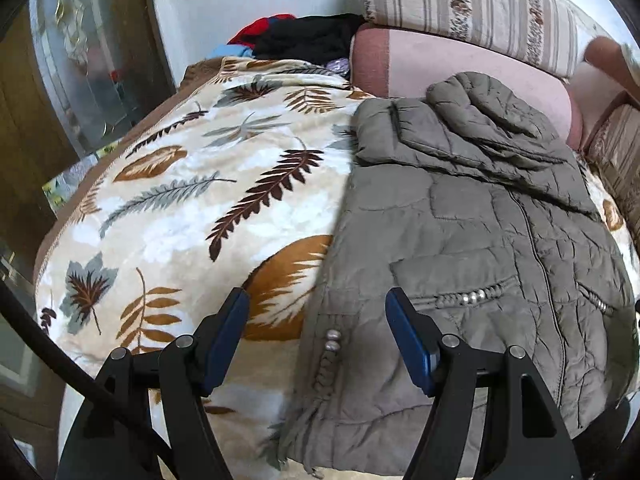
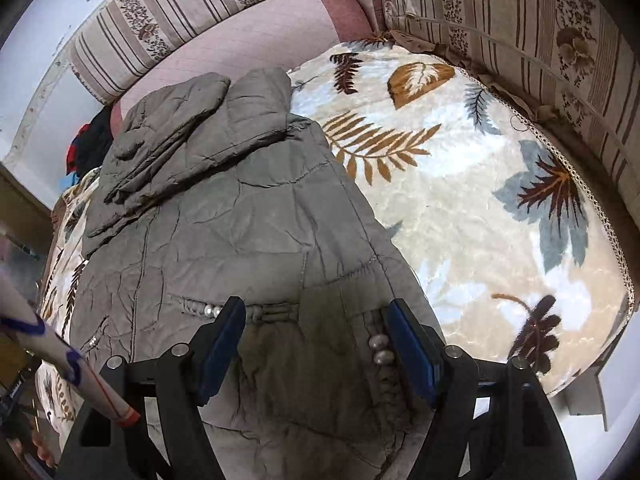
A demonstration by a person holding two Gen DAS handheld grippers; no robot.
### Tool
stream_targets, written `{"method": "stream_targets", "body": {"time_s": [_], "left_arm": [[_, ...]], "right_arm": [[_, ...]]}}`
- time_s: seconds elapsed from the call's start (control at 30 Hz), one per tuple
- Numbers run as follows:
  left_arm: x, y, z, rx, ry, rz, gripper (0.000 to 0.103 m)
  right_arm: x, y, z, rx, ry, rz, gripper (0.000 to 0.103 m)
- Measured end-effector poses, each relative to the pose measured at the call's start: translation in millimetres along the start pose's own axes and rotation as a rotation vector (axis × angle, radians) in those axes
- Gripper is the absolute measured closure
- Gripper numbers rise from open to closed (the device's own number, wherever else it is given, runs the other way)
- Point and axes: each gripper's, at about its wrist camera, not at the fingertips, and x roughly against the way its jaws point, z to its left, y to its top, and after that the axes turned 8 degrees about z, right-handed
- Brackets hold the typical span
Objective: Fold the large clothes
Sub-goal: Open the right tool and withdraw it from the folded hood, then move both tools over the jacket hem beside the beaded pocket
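Note:
A grey-olive quilted jacket [image 1: 460, 240] lies flat on a leaf-patterned blanket [image 1: 192, 200], with both sleeves folded across its upper part. My left gripper [image 1: 318, 316] is open and empty, hovering over the jacket's near left hem edge. In the right wrist view the jacket [image 2: 240, 220] fills the middle, on the blanket [image 2: 480, 200]. My right gripper [image 2: 316, 320] is open and empty, its jaws straddling the near right hem by the beaded pocket trim [image 2: 380, 350].
A pink cushion [image 1: 440, 68] and striped floral sofa backs [image 1: 480, 4] border the blanket. A pile of black, red and blue clothes [image 1: 304, 36] lies at the far left corner. A glass cabinet door [image 1: 80, 60] stands left. The blanket's edge drops off near me.

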Motion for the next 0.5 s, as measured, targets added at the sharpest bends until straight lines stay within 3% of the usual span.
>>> {"method": "stream_targets", "body": {"time_s": [0.5], "left_arm": [[12.6, -12.4, -32.7, -0.088, -0.005, -0.017, 0.033]], "right_arm": [[-4.2, -20.0, 25.7, 0.106, -0.020, -0.019, 0.025]]}}
